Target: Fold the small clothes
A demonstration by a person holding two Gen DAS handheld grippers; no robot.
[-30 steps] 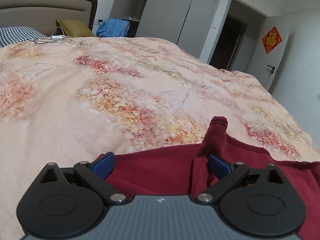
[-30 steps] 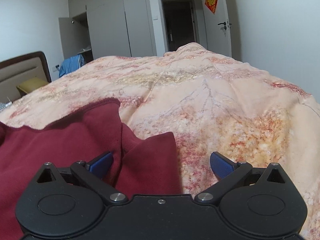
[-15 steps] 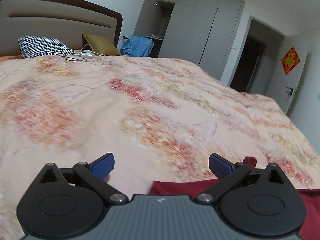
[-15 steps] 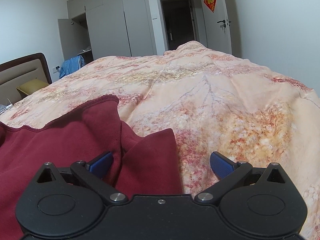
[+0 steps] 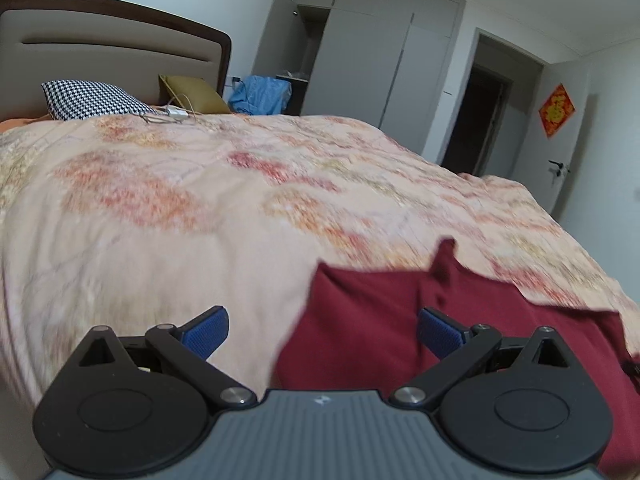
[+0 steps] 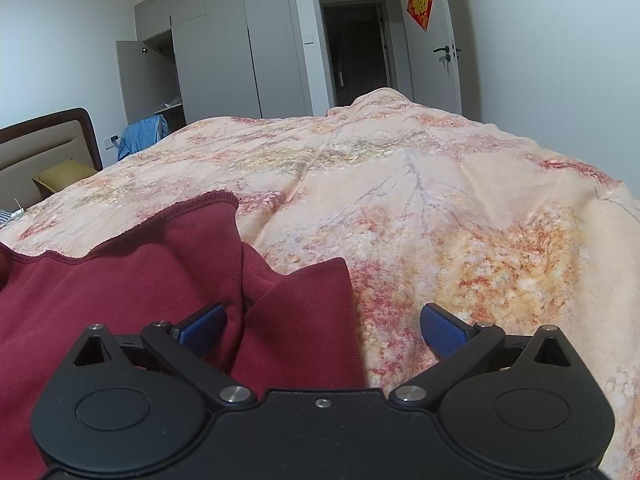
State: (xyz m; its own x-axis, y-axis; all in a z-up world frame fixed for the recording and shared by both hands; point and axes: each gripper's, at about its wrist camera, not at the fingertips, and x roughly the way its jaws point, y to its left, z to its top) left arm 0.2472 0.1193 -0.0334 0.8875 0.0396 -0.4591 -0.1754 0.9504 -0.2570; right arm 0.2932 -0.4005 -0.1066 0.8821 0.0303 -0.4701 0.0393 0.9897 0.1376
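Two grippers spread over one red garment, no grasp

Two views show the bed cover, peach with floral print, filling most of each frame. On it, at the near edge, lies the dark red garment, rumpled, with one hemmed edge curling up and a folded flap beside it. Left-wrist view is motion-blurred; fabric detail there is unreliable.

Left gripper: fingers wide apart, holding nothing, hanging over the garment's left corner, with the cloth edge running between the fingers. Right gripper: also wide apart, empty, with the folded flap of red cloth lying between its fingers.

Judgement on the step: this reads as lining up for a two-corner grasp. To do it well:
- bring each gripper low so one finger slides under the edge;
- take the hem only, not the bed cover beneath;
- pinch both corners at matching points so the fold line comes out straight;
- flatten the raised flap on the right side first, or it gets trapped in the fold.
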